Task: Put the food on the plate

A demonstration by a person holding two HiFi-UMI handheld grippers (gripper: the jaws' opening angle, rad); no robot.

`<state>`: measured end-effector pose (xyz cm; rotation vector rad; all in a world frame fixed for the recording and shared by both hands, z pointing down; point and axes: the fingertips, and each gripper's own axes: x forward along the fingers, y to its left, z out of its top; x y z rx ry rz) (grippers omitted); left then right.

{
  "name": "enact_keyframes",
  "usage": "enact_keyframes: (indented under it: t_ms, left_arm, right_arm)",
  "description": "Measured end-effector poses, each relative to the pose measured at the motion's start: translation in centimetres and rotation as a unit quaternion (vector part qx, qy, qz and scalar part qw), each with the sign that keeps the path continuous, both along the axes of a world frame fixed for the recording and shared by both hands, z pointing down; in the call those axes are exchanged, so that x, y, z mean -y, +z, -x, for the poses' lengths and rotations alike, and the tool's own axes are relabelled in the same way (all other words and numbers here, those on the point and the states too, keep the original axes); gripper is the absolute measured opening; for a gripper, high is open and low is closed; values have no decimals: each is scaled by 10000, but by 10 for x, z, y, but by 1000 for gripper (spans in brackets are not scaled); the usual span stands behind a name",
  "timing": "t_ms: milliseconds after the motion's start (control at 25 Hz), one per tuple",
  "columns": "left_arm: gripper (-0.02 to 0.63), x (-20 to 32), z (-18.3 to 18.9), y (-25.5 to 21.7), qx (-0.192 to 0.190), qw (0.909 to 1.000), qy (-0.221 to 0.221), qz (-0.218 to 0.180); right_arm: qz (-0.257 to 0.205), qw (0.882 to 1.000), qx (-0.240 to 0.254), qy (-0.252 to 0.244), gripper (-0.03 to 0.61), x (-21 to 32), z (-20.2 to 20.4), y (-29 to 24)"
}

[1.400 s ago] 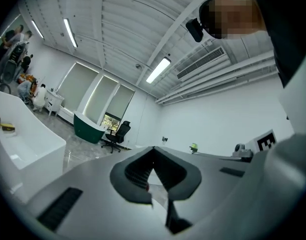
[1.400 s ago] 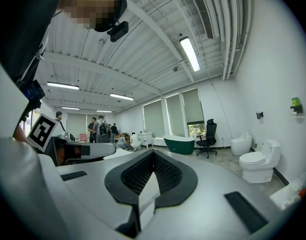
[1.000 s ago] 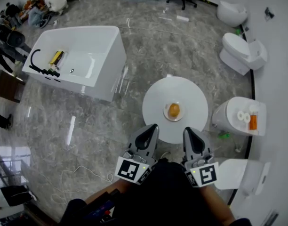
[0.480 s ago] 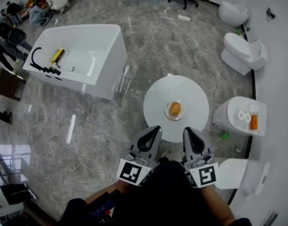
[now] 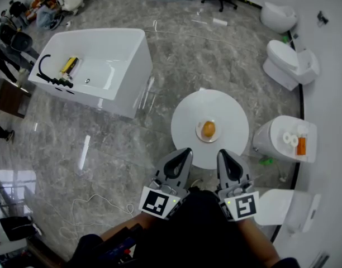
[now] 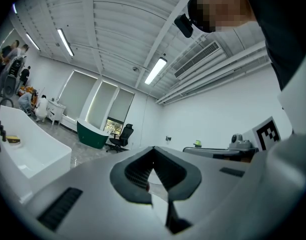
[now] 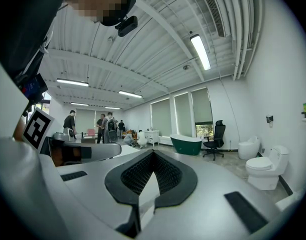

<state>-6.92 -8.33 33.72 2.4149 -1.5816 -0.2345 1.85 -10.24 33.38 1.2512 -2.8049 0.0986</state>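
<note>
Head view: a rounded orange-brown piece of food is seen lying on a small round white plate, which is set slightly to the near side of the centre of a round white table. The food's surface is smooth and glossy, darker at the rim; what kind it is cannot be told.

At the far left a white rectangular bathtub is placed on the grey marble floor, with a curved black faucet mounted on its left end and a yellow object lying inside. A thin white cable is looped on the floor nearer the person.

The grey left gripper is held level at the table's near edge, jaws pressed together with nothing gripped. Just beside it, the grey right gripper is held the same way, jaws likewise together and empty. Only the bare near strip of the table lies between their tips and the plate.

To the right a white cistern carrying paper rolls and an orange bottle is seen, with two white toilets beyond.
</note>
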Motion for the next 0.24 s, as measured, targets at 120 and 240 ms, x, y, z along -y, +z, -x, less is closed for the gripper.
enact_keyframes:
  t_ms: [120, 240]
  left_arm:
    - [0, 1, 0, 0, -9, 10000, -16, 19]
    - [0, 3, 2, -3, -64, 9999, -65, 45]
  right_arm:
    - [38, 10000, -15, -15, 5, 1, 0, 0]
    - [103, 9999, -115, 51, 5, 4, -3, 4]
